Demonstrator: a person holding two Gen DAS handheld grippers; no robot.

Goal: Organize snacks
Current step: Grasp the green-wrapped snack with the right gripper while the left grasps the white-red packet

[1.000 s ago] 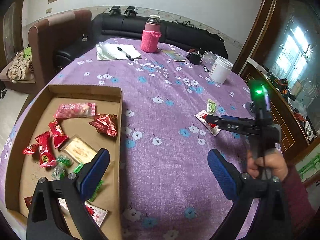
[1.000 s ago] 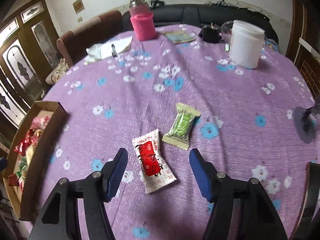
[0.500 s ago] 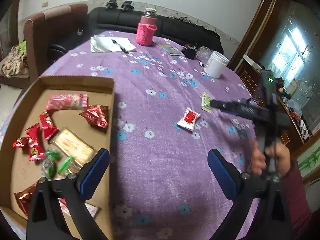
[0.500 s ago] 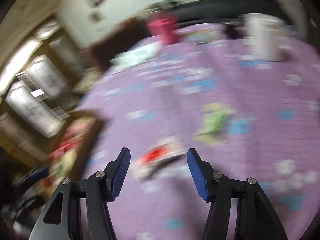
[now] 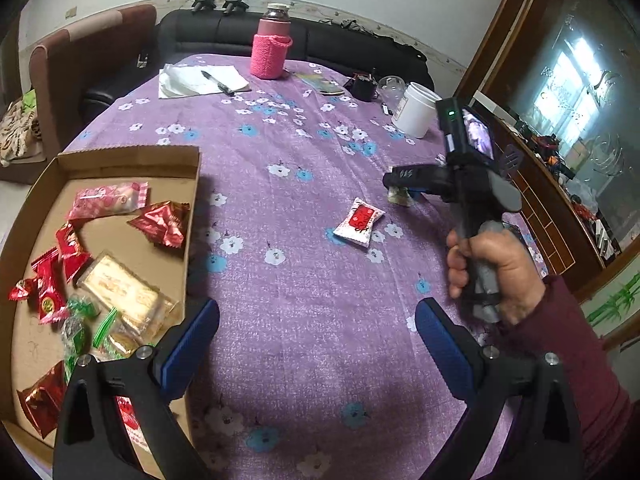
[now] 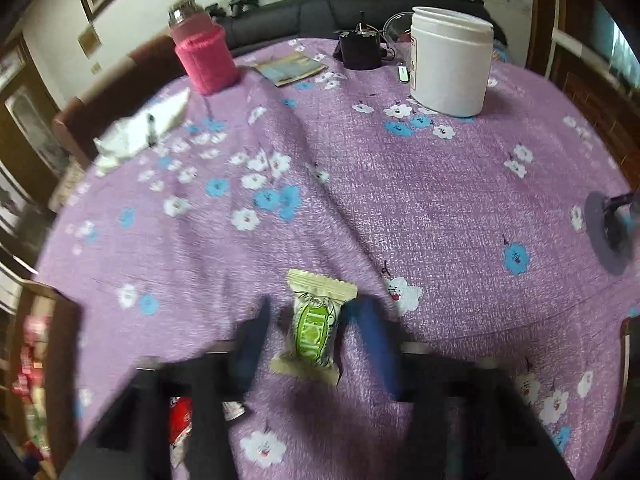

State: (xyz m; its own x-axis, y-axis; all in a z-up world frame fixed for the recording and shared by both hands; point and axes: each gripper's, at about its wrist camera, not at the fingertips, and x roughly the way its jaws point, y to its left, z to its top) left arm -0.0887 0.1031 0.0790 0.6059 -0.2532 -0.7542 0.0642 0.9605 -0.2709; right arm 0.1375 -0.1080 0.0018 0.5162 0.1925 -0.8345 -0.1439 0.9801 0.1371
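Purple cloth with white and blue flowers covers the round counter (image 6: 400,200).

Right tongs (image 6: 316,340) point down at the cloth and are closing. A green snack (image 6: 314,330) lies between the blue pads (image 6: 372,340). A thin gap shows on each side, so the pads do not press it yet. The pack lies flat on the cloth. Its long way runs along the tongs, away from the camera, with one zigzag end far and one near. In the left view the same tongs (image 5: 404,196) stand over the pack (image 5: 398,197), held by a hand (image 5: 492,268) in a dark red sleeve (image 5: 568,344).

Left tongs (image 5: 316,344) are wide open and hold nothing. They hang above bare cloth, just beside the box (image 5: 192,184).

A red and white snack (image 5: 359,222) lies flat on the cloth, to the left of the right tongs. It points slantwise toward them. In the right view it peeks out under the left arm (image 6: 180,416).

The box holds many red, pink, gold and green snacks (image 5: 160,224).

A second ago the right tongs were wide open around the red and white snack, with the green one ahead. Now they sit around the green one and are much narrower. The left tongs look the same.

Far off stand a pink bottle (image 5: 271,46), a white jar (image 6: 450,62) and paper with a pen (image 5: 200,80).
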